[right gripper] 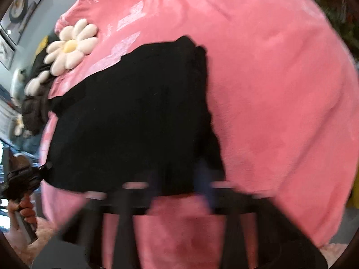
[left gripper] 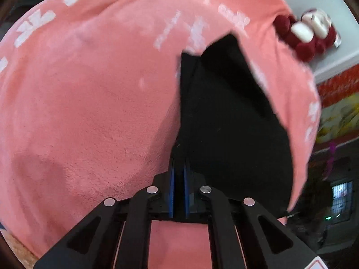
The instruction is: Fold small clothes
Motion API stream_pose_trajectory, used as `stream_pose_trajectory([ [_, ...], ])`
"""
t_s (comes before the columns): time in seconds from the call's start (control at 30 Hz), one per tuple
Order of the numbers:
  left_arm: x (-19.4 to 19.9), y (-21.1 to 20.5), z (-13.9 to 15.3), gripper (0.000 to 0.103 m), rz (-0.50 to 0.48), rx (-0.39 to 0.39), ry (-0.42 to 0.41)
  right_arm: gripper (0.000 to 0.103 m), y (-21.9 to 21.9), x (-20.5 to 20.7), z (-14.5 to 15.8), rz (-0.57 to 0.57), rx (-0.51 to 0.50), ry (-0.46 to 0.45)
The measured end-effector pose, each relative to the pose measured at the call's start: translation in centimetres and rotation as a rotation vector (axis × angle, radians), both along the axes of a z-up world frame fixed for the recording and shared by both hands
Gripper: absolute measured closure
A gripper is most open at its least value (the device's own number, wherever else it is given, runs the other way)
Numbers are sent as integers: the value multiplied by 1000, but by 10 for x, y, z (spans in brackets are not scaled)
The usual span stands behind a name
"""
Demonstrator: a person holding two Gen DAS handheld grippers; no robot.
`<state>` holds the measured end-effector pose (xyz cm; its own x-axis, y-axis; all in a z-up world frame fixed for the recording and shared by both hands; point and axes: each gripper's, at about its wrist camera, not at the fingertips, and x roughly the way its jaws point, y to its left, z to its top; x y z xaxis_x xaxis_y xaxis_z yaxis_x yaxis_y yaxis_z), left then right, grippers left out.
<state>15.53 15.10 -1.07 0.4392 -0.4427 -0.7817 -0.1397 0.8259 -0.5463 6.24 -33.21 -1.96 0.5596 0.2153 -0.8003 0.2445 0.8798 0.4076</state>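
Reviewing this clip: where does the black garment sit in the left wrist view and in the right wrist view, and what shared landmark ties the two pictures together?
Left wrist: the black garment fills the centre-right, its near edge pinched in the left gripper.
Right wrist: it spreads across the centre-left, reaching down to the blurred right gripper.
Shared landmark: the pink fleece blanket beneath it, and the cream daisy cushion at its far edge.

pink fleece blanket (left gripper: 89, 100) w/ pale print fills both views | cream daisy cushion (right gripper: 70, 47) at blanket's upper-left edge | red-and-white plush (left gripper: 307, 35) beyond blanket's right edge | framed pictures (right gripper: 20, 9) on wall, up-left of daisy cushion
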Motion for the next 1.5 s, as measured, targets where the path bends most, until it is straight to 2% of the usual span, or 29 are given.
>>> stream_pose_trajectory([
  [0.03, -6, 0, 10, 99, -4, -22, -17, 100, -2, -3, 6, 0, 14, -15],
  [0.07, -12, 6, 22, 99, -10, -76, -40, 100, -3, -8, 15, 3, 14, -30],
  [0.13, -21, 12, 34, 99, -19, -116, -36, 100, -6, -20, 27, 8, -2, -40],
  [0.2, -29, 11, 27, 99, -30, -75, -2, 100, -7, -23, 19, 15, -31, -2],
  [0.27, -27, 5, -5, 99, -33, -6, 92, 99, -8, -19, -3, 13, -34, 99],
  [0.3, -27, 2, -21, 98, -29, 3, 140, 98, -7, -18, -6, 7, -50, 120],
  [0.33, -24, 1, -27, 96, -25, 2, 154, 95, -4, -18, 0, 7, -72, 107],
  [0.37, -24, -2, -24, 90, -6, 29, 142, 95, -1, -19, 10, -4, -105, 77],
  [0.47, -21, -14, 8, 85, 19, 193, 82, 94, 0, -18, 39, -7, -130, -9],
  [0.53, -16, -20, 33, 74, 31, 226, 11, 94, -1, -8, 57, 5, -132, -59],
  [0.57, -8, -24, 47, 65, 36, 212, -30, 94, 0, 3, 63, 19, -133, -74],
  [0.67, 30, -45, 65, 62, -11, 155, -88, 94, 14, 44, 69, 98, -135, -94],
  [0.73, 64, -63, 60, 60, -78, 122, -71, 94, 31, 78, 66, 178, -171, -91],
  [0.77, 84, -77, 49, 58, -120, 118, -34, 94, 36, 92, 62, 214, -174, -80],
  [0.83, 115, -92, 25, 58, -98, 172, 24, 95, 44, 125, 48, 267, -175, -51],
  [0.87, 129, -93, 16, 58, -86, 195, 32, 95, 42, 140, 39, 265, -197, -26],
  [0.93, 142, -87, 6, 59, -26, 243, 12, 99, 23, 165, 18, 173, -287, 44],
  [0.97, 148, -82, 8, 59, 19, 303, -3, 100, 12, 171, 17, 110, -304, 53],
  [1.0, 152, -78, 9, 59, 47, 338, 9, 99, 3, 172, 23, 58, -300, 44],
  [1.03, 153, -69, 14, 59, 87, 321, 13, 94, -1, 170, 35, 34, -258, -6],
  [1.07, 153, -63, 18, 59, 113, 293, 4, 94, 1, 168, 44, 44, -237, -44],
  [1.13, 150, -53, 24, 59, 160, 301, -11, 94, 16, 165, 53, 124, -209, -95],
  [1.17, 144, -47, 27, 59, 164, 284, -17, 94, 22, 165, 49, 158, -208, -97],
  [1.23, 139, -49, 26, 57, 134, 269, -20, 94, 24, 177, 20, 192, -276, -8],
  [1.27, 142, -57, 21, 49, 99, 330, -2, 94, 19, 180, 7, 174, -281, 25],
  [1.33, 148, -66, 7, 44, 58, 427, 41, 94, 6, 178, 18, 98, -240, -11],
  [1.4, 143, -57, 7, 40, 78, 409, 26, 90, -6, 163, 40, 26, -252, -67],
  [1.43, 139, -51, 8, 40, 99, 395, 31, 91, -13, 157, 42, 12, -258, -64],
  [1.5, 123, -38, 11, 40, 124, 303, 29, 89, -33, 138, 37, -41, -321, 4],
])
